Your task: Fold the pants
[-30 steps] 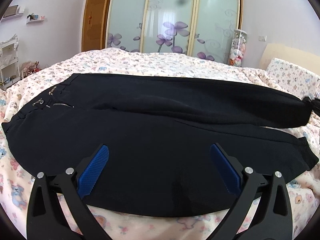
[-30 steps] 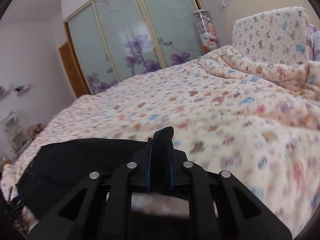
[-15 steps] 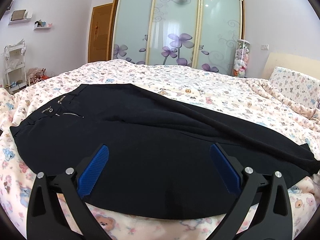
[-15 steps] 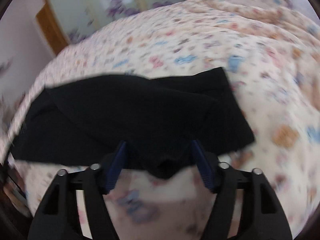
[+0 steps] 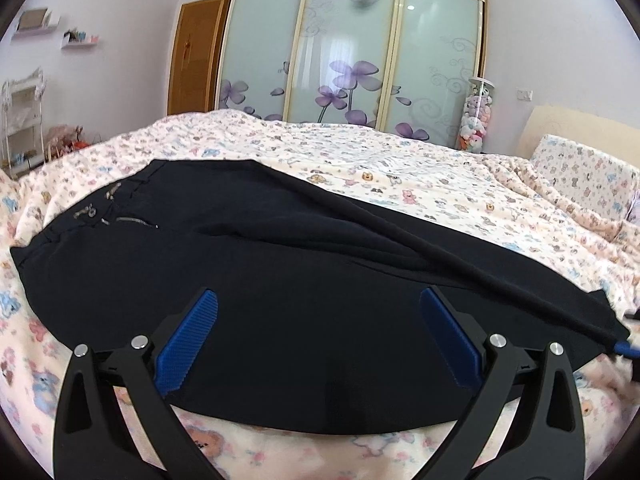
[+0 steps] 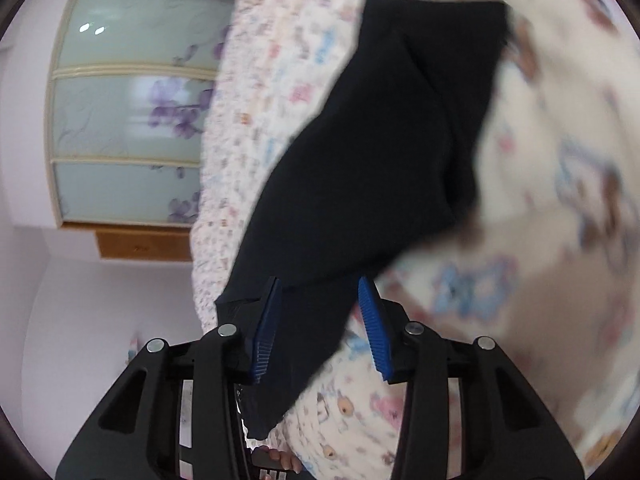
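Note:
Black pants (image 5: 280, 280) lie on the bed, one leg folded over the other, waistband with zipper at the left. My left gripper (image 5: 316, 340) is open and empty, hovering over the near edge of the pants at mid-length. In the right wrist view the leg ends (image 6: 380, 152) lie stacked on the bedspread. My right gripper (image 6: 320, 320) is open, its blue fingers (image 6: 266, 324) astride the cuff end without pinching it; the view is rolled sideways and blurred. Its blue tip shows at the cuff in the left wrist view (image 5: 624, 346).
The bed has a floral and bear print bedspread (image 5: 440, 176). A pillow (image 5: 580, 176) and headboard stand at the right. A sliding wardrobe (image 5: 348, 52) with purple flowers, a wooden door (image 5: 192, 56) and a shelf rack (image 5: 20, 112) stand beyond the bed.
My right gripper carried the far leg's cuff over onto the near leg, opened and let it go, and has rolled sideways. The left gripper stayed open and nearly still.

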A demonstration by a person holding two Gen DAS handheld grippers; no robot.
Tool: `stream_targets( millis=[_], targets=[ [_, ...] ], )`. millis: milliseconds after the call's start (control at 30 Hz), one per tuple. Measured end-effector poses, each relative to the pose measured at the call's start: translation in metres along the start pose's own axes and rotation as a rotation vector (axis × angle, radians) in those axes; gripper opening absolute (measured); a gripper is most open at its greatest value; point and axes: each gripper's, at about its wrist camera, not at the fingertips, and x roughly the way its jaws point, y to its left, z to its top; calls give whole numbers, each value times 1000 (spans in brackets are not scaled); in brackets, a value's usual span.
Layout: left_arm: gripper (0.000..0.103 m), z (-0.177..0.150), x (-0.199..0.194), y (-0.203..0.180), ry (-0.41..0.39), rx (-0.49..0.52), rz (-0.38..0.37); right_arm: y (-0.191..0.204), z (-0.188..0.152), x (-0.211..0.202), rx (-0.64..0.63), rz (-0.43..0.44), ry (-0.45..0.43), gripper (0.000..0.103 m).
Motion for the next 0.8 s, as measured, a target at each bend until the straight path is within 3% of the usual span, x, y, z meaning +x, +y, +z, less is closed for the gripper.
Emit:
stream_targets(
  millis=[100, 233, 300, 333, 367, 433, 567, 633, 700, 800],
  targets=[
    [101, 1, 0, 6, 7, -37, -19, -8, 0, -2, 36, -33, -27, 43],
    [101, 2, -2, 8, 4, -43, -15, -12, 16, -10, 57, -90, -129, 43],
    [101, 2, -2, 7, 2, -43, -12, -16, 26, -4, 57, -137, -150, 32],
    [101, 3, -1, 8, 4, -45, -10, -18, 28, 0, 57, -152, -155, 17],
    [101, 2, -1, 8, 7, -46, -9, -19, 29, 2, 51, -155, -159, 15],
    [101, 2, 1, 8, 15, -44, 3, -9, 27, -3, -20, -161, -192, 12],
    [101, 1, 4, 11, 28, -64, 18, 22, 32, -26, -187, -94, -321, 11],
    [101, 1, 4, 15, 24, -81, 29, 29, 36, -32, -269, -135, -399, 10],
    [101, 3, 1, 22, 1, -116, 34, 17, 38, -29, -268, -176, -418, 10],
    [101, 5, -4, 38, -17, -187, 0, -24, 42, -11, -153, -193, -358, 10]
  ],
)
